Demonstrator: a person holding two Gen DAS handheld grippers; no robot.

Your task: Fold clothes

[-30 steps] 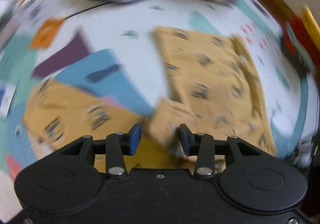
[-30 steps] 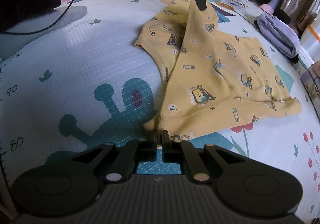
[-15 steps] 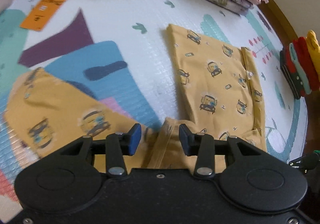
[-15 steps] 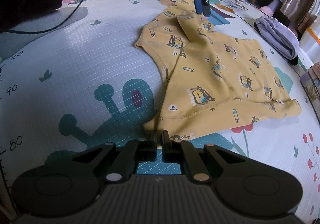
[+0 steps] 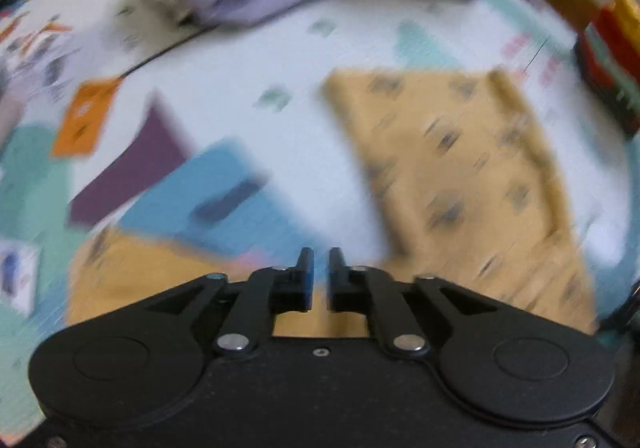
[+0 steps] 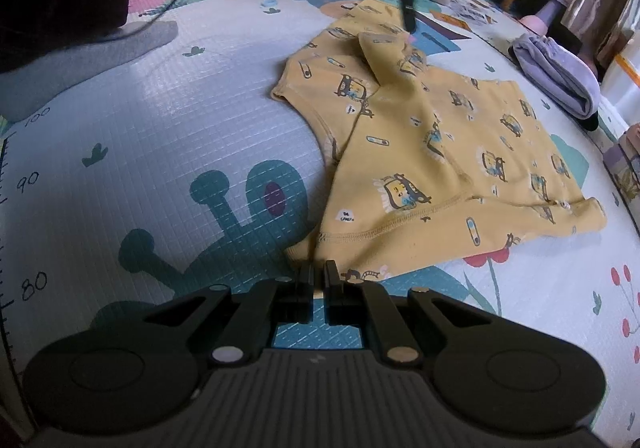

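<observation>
Yellow printed cotton, a small child's top [image 6: 436, 152], lies on the foam play mat [image 6: 160, 136] on the floor, one side already turned over the body so a long diagonal fold runs from collar to hem. The right gripper [image 6: 319, 276] sits low at the near hem corner, its jaws together on the edge of the cloth, pinning that corner down. The left gripper [image 6: 408, 8] stands above the collar end; in its own blurred view the left jaws are nearly closed with a narrow gap and no cloth visible between them, so it appears empty. The fabric is judged light, limp and non-slip: it will drape, wrinkle and trail where unsupported, and a single layer can slide out of a shallow pinch. Best holds are the stitched hem, the collar band or the sleeve edge, where seams give bulk. Folded garments [image 6: 552, 80] rest well apart at the mat's edge.
</observation>
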